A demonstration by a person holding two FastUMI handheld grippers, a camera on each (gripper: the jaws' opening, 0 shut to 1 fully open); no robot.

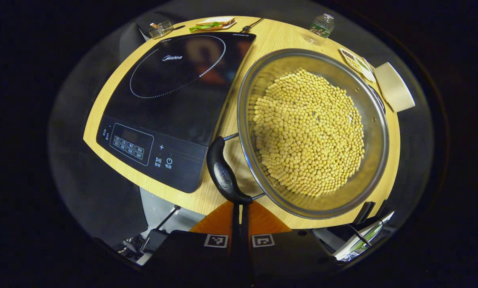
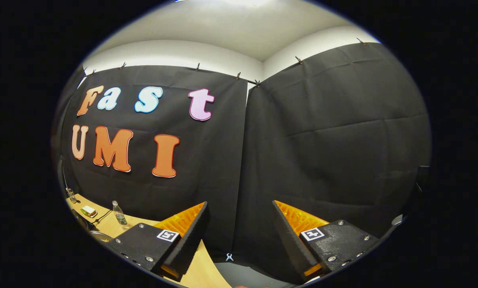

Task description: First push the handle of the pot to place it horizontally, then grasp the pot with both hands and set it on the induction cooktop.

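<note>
- Wide steel pot point(image 1: 313, 132) heaped with yellow beans: centre-right of frame, beside black induction cooktop point(image 1: 171, 108). Likely heavy; keep it level.
- Black handle point(image 1: 224, 175): your hold point.
- Left gripper point(image 1: 240, 224): closed, tips at handle.
- Right gripper point(image 2: 239, 236): wide apart, empty.

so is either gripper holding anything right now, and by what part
Nothing is held. The left gripper is shut, its fingers just at the pot handle's end; the right gripper is open in the air.

pot point(image 1: 313, 132) tight beside cooktop point(image 1: 171, 108), handle point(image 1: 224, 174) between
</note>
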